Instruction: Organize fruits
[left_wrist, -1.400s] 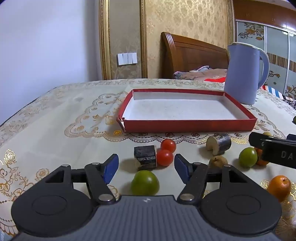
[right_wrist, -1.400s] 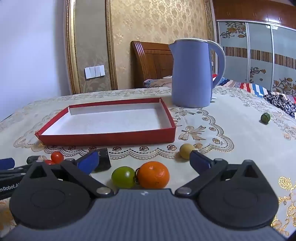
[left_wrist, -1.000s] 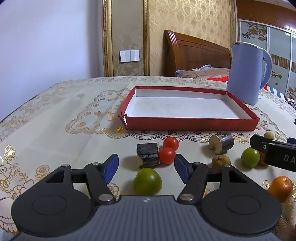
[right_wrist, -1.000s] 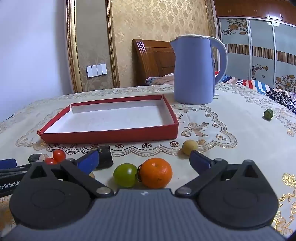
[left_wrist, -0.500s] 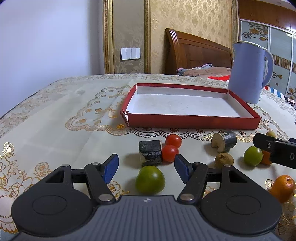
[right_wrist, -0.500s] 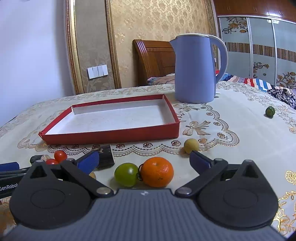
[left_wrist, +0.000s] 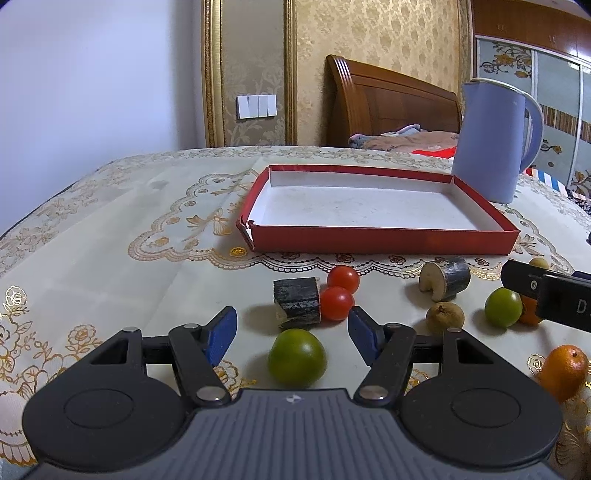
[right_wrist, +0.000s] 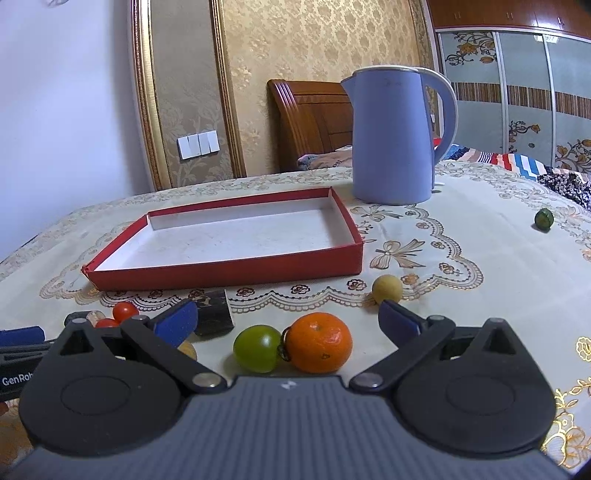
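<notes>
We note gold damask wallpaper (left_wrist: 369, 44), a white wall (left_wrist: 92, 74), a wooden headboard (left_wrist: 388, 107), and a patterned wardrobe (right_wrist: 517, 92) behind the cloth-covered worktop (left_wrist: 110, 240)

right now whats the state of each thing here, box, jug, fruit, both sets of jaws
red box: empty, open, one corner torn
blue jug: upright behind the box
left gripper: jaws open, nothing held, green fruit loose between them
right gripper: jaws open, nothing held
orange: on the cloth, touching a green tomato
cherry tomatoes: outside the box
</notes>
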